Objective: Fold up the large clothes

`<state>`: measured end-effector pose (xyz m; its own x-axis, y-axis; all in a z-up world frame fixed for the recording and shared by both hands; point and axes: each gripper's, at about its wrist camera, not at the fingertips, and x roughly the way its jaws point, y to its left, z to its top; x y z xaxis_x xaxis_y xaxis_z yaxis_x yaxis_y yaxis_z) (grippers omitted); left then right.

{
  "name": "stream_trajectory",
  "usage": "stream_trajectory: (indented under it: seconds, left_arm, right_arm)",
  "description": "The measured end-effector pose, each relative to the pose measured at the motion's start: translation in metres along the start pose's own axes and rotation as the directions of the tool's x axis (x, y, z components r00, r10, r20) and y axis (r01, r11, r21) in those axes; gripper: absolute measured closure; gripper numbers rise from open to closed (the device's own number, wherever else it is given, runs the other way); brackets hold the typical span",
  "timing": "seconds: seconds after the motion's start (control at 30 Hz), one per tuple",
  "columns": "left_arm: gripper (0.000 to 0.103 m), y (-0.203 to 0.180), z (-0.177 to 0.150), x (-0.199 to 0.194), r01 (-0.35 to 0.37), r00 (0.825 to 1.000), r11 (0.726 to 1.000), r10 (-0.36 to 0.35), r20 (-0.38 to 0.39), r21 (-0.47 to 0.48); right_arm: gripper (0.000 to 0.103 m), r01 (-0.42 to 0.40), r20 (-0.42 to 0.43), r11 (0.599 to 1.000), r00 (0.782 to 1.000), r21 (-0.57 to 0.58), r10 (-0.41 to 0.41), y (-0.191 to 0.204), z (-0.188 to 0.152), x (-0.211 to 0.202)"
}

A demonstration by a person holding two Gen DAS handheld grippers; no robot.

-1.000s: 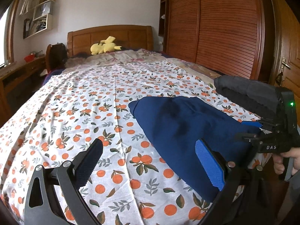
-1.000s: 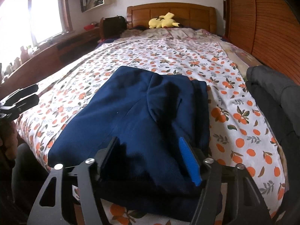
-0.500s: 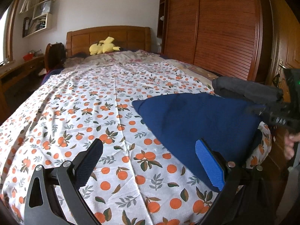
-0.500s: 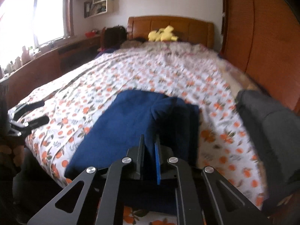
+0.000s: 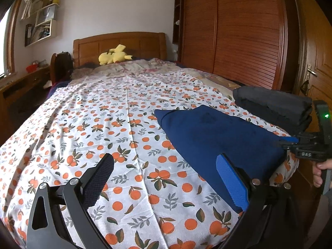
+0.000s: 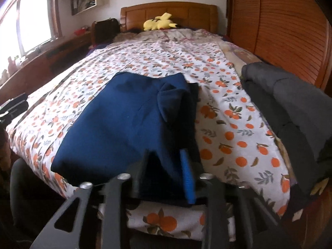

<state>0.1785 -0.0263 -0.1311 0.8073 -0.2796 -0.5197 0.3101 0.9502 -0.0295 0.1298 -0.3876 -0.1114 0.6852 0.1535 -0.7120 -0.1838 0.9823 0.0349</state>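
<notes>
Left gripper point(image 5: 165, 177): jaws spread wide, nothing between the 2 pads. Only the orange-print bedsheet point(image 5: 99, 124) lies in the gap. Blue pad on the right-hand finger, dark textured pad on the other.

Folded navy garment point(image 5: 217, 139) lies flat on the sheet, just beyond and to the right of the left gripper's blue-padded finger. Its near corner passes behind that finger; contact there cannot be told. Far corner of the garment points up the bed toward the headboard point(image 5: 119, 44).

Right gripper point(image 6: 166, 166): jaws part-open, having just been opening after a full clench. The near edge of the navy garment point(image 6: 124, 124) sits between the fingers. Frame is blurred here; the pads look clear of the cloth rather than pressing it, so I read it as released. From the left wrist view the right gripper point(image 5: 287, 142) shows at the garment's right edge, held in a hand point(image 5: 321, 172) at the frame margin.

In the right wrist view the garment runs straight ahead of the jaws, with a thicker rolled fold point(image 6: 176, 101) along its right side.

To the right of both jaw sets, near the bed edge: a dark grey folded pile point(image 6: 290, 103), apart from the navy piece with a strip of sheet between.

Far ahead of the jaws: yellow plush toy point(image 5: 113, 55) at the head of the bed. Louvred wooden wardrobe point(image 5: 232, 33) along the right
</notes>
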Motion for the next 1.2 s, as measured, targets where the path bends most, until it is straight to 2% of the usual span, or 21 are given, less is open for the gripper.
stream_trajectory:
  seconds: [0.07,0.1,0.13,0.2,0.37,0.53,0.63,0.77,0.87,1.0,1.1,1.2]
  left_arm:
    - [0.004,-0.001,0.0,0.003,0.002,1.0,1.0,-0.002,-0.003,-0.001]
    - [0.004,-0.001,0.0,0.005,0.004,1.0,1.0,-0.004,-0.005,-0.001]
    - [0.004,-0.001,0.0,0.006,0.006,1.0,1.0,-0.006,-0.006,-0.001]
    - [0.004,-0.003,0.0,0.01,0.009,1.0,1.0,-0.009,-0.01,0.002]
    - [0.004,-0.011,0.006,0.021,0.018,1.0,1.0,-0.018,-0.01,0.022]
    - [0.004,-0.019,0.013,0.037,0.031,0.999,0.999,-0.031,-0.018,0.037]
    - [0.004,-0.023,0.018,0.049,0.048,0.999,0.998,-0.047,-0.025,0.043]
    - [0.004,-0.025,0.025,0.071,0.048,0.998,0.997,-0.046,-0.029,0.057]
    - [0.004,-0.021,0.029,0.088,0.059,0.998,0.997,-0.057,-0.03,0.055]
    - [0.004,-0.012,0.038,0.124,0.04,0.998,0.997,-0.037,-0.048,0.061]
    - [0.004,-0.003,0.045,0.152,0.013,0.998,0.997,-0.008,-0.065,0.077]
    - [0.004,0.005,0.053,0.178,-0.003,0.996,0.997,0.01,-0.094,0.081]
  right_arm:
    - [0.06,0.01,0.015,1.0,1.0,-0.003,-0.01,-0.001,-0.001,-0.009]
    - [0.054,0.014,0.022,1.0,1.0,-0.006,-0.014,-0.001,-0.001,-0.014]
    - [0.042,0.019,0.031,1.0,0.999,-0.013,-0.018,0.0,-0.002,-0.02]
    - [0.03,0.035,0.045,0.999,0.998,-0.019,-0.034,0.0,-0.004,-0.026]
    - [0.03,0.027,0.055,1.0,0.998,0.004,-0.027,-0.008,-0.004,-0.029]
    - [0.03,0.0,0.085,0.995,0.996,0.098,-0.008,-0.019,0.001,-0.014]
    - [0.03,-0.009,0.052,0.989,0.999,0.144,0.001,-0.024,-0.002,0.006]
    - [0.03,0.006,-0.004,0.988,1.0,0.152,-0.005,-0.024,-0.014,0.024]
    - [0.03,0.01,-0.035,0.987,0.999,0.158,-0.005,-0.024,-0.022,0.03]
    - [0.031,0.017,-0.044,0.988,0.999,0.155,-0.01,-0.022,-0.025,0.032]
    - [0.042,0.005,-0.044,0.99,0.999,0.14,0.001,-0.018,-0.025,0.032]
    - [0.044,0.007,-0.042,0.992,0.999,0.124,-0.002,-0.014,-0.026,0.033]
